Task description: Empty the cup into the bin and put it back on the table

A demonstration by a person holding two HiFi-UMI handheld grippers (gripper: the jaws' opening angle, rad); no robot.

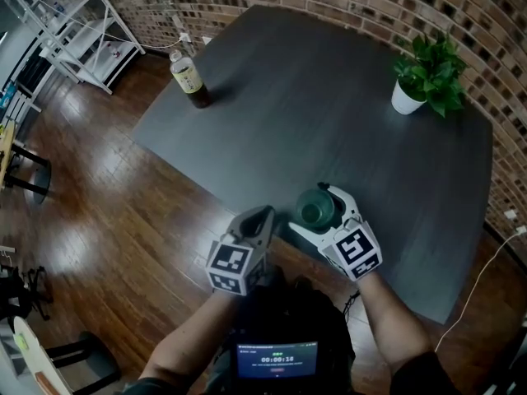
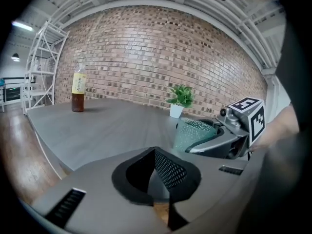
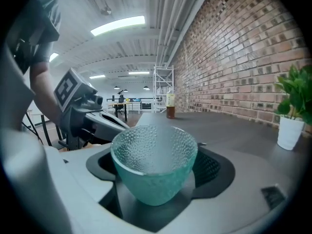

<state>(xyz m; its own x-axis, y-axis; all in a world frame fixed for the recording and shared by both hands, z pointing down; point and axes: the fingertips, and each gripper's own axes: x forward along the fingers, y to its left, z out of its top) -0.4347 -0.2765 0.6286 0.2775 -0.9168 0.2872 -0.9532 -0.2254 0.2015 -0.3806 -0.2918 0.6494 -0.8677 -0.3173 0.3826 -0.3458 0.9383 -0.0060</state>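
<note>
1. Worktop (image 1: 329,113): dark and mostly bare. No bin appears in any view.
2. Right gripper (image 1: 319,212): at the worktop's near edge, with its jaws clamped on the cup's sides and holding it upright.
3. Left gripper (image 1: 263,216): just beside the right gripper, jaws together with nothing between them.
4. Cup (image 3: 155,165): green dimpled glass with nothing visible inside. It is probably already emptied, so the step in hand is judged to be the return. The next move calls for lowering it level onto bare worktop, away from the edge, before the jaws part.
</note>
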